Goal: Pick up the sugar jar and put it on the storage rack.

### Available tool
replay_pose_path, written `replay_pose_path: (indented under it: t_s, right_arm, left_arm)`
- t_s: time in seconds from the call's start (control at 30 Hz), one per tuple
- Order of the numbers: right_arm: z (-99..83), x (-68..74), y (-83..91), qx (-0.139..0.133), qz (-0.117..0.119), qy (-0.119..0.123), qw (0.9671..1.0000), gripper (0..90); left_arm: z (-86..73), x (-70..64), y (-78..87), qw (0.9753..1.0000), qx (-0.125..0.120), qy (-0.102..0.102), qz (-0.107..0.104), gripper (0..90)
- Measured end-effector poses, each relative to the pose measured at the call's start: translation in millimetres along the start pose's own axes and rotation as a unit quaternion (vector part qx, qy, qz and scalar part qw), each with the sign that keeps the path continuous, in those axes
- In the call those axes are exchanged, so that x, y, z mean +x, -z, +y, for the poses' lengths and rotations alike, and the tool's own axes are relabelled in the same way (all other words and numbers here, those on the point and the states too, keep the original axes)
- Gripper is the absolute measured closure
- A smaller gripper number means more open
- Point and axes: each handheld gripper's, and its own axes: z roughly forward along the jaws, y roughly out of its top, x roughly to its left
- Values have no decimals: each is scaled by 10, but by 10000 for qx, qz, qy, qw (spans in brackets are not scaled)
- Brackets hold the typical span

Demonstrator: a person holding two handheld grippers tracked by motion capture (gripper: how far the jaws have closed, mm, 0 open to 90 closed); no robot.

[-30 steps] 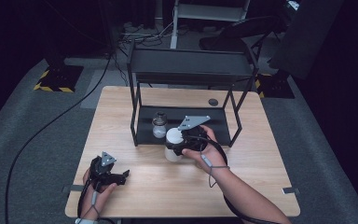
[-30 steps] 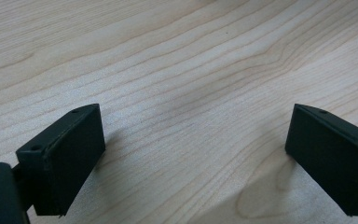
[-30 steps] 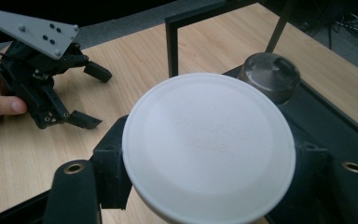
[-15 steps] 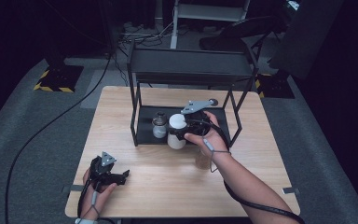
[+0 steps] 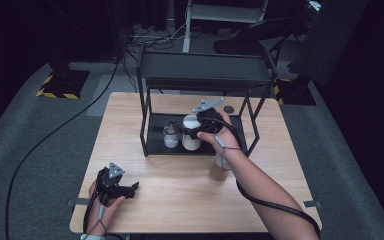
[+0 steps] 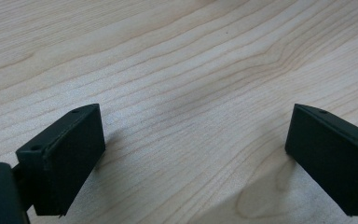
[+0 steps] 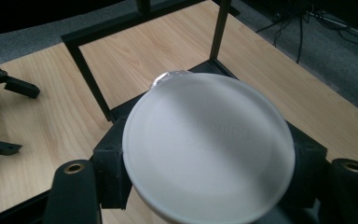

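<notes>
Gripping the white-lidded jar (image 5: 191, 136) on the rack (image 5: 155, 135) shelf, my right gripper (image 5: 196, 129) clamps it beside a smaller jar (image 5: 170, 135) — my left gripper (image 5: 125, 190) rests on the worktop (image 5: 180, 195), jaws wide open.

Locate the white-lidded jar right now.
In the high view the white-lidded jar sits in the right gripper at the black rack's lower shelf, right beside the small glass jar.

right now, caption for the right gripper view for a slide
Right gripper clamps a white-lidded jar above the black rack's lower shelf.
</notes>
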Motion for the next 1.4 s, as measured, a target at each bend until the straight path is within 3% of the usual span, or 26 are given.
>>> replay_pose_path:
  t_s: [0.5, 0.97, 1.4]
  right_arm:
    - [-37, -252, -286, 316, -63, -384, 9987, 335]
    - [-15, -319, -377, 568, -139, -552, 9968, 335]
    - [-63, -300, -358, 537, -177, -393, 9976, 301]
  left_arm:
    - [4, 2, 1, 10000, 12, -16, 0, 41]
    - [3, 2, 1, 10000, 10, -14, 0, 41]
    - [2, 1, 1, 10000, 7, -8, 0, 41]
